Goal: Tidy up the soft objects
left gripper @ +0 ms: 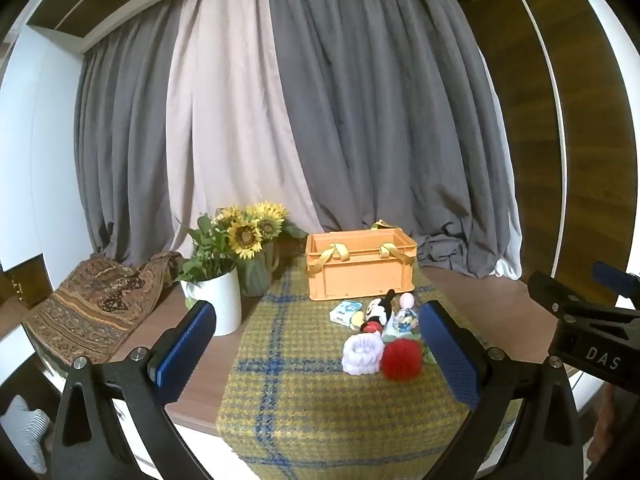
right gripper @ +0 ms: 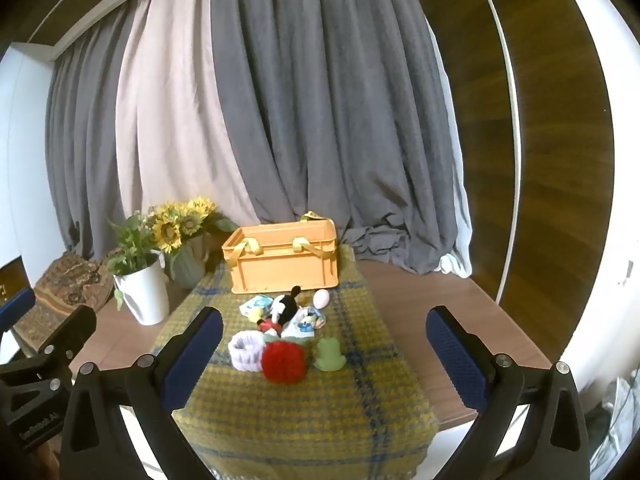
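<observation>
- Patterned brown throw [left gripper: 96, 304] lies far left on the wooden table [left gripper: 448, 280], well outside the left gripper's jaws.
- White pot of greenery [left gripper: 218, 300] stands just beyond the left gripper's left finger; sunflowers [left gripper: 250, 232] in a green vase behind it.
- Left gripper [left gripper: 316, 344]: jaws spread wide, nothing between the pads, hovering short of the toys.
- Yellow-and-blue plaid cloth [left gripper: 288, 400] runs forward between both sets of jaws.
- Orange crate [left gripper: 360, 264] with yellow strap handles sits at the cloth's far end, beyond the jaws, well apart from them.
- Soft objects cluster in front of the crate, ahead of the open jaws: white knitted ring [left gripper: 362, 354] touching red pompom [left gripper: 401, 359]; mouse plush [left gripper: 376, 314] behind them; small blue-and-white packet [left gripper: 346, 311] to its left.
- Green frog toy [right gripper: 329, 354] just right of the pompom; white egg [right gripper: 321, 298] near the crate.
- Right gripper [right gripper: 324, 350]: jaws equally wide, holding nothing, cluster lying ahead between the fingers' lines.
</observation>
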`<state>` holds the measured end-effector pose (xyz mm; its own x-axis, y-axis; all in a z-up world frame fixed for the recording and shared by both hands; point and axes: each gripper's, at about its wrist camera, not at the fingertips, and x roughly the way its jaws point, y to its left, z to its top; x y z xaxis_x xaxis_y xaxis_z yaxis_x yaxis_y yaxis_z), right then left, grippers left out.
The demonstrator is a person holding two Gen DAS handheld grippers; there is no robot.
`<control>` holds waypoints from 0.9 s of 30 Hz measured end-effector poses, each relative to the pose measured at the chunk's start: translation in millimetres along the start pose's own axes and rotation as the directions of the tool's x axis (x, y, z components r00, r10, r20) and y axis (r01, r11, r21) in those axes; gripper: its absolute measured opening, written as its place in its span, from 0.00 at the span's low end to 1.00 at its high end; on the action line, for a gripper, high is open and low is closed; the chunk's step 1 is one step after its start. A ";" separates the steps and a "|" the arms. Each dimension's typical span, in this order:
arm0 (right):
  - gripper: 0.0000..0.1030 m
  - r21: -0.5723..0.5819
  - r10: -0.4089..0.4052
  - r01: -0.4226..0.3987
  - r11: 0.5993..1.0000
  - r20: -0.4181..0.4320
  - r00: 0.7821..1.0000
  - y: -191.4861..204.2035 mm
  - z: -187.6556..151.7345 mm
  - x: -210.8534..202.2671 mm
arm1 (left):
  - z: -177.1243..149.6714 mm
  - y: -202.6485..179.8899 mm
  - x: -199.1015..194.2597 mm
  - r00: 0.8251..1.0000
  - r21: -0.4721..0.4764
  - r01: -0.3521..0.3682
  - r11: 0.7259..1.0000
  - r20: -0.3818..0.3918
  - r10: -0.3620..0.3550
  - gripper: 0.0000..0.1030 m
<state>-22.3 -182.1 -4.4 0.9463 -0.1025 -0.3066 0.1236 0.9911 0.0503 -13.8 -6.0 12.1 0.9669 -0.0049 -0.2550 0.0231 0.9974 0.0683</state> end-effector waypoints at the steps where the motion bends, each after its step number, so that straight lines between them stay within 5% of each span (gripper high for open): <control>1: 1.00 0.000 0.001 -0.001 1.000 0.000 1.000 -0.2 -0.8 0.5 | 0.0 0.6 -0.2 1.000 0.000 0.001 1.000 0.000 -0.001 1.00; 27: 1.00 -0.002 -0.002 0.002 1.000 0.014 1.000 1.4 -5.1 0.5 | 2.3 -2.9 7.7 1.000 0.000 -0.015 1.000 0.006 0.015 1.00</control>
<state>-23.3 -180.2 -9.4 0.9501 -0.1059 -0.2935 0.1250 0.9910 0.0473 -5.8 -9.1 12.1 0.9686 0.0094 -0.2485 0.0087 0.9974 0.0718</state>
